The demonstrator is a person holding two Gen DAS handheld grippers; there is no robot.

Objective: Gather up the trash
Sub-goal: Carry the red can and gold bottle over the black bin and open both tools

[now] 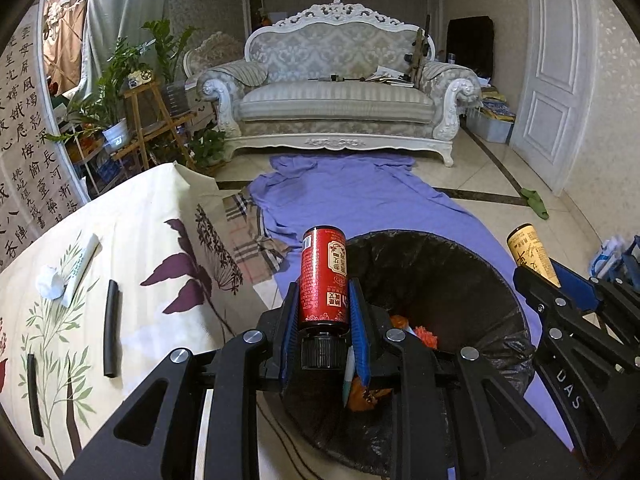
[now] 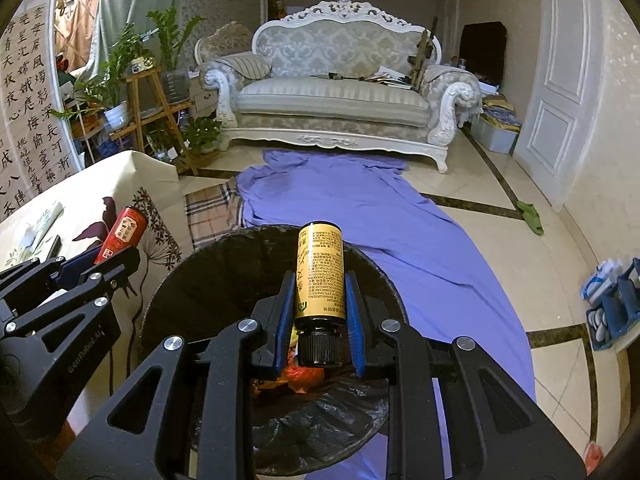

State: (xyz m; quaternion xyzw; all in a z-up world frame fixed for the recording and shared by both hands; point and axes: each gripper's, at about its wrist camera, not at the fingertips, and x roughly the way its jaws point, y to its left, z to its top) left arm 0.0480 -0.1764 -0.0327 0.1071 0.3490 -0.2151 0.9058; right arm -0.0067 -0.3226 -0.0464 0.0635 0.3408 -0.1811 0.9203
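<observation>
My left gripper (image 1: 323, 292) is shut on a red can (image 1: 323, 276) and holds it over the left rim of a bin lined with a black bag (image 1: 460, 276). My right gripper (image 2: 319, 292) is shut on a yellow can (image 2: 320, 272) and holds it above the same bin (image 2: 208, 280). Orange trash (image 2: 298, 376) lies inside the bin. Each view shows the other gripper with its can: the yellow can (image 1: 532, 252) at right, the red can (image 2: 122, 236) at left.
A table with a floral cloth (image 1: 132, 240) on the left bears a crumpled white tissue (image 1: 50, 282), a white tube (image 1: 82, 264) and two black tubes (image 1: 111, 330). A purple sheet (image 1: 360, 196) covers the floor before a white sofa (image 1: 336, 92). A green slipper (image 1: 534, 202) lies near the door.
</observation>
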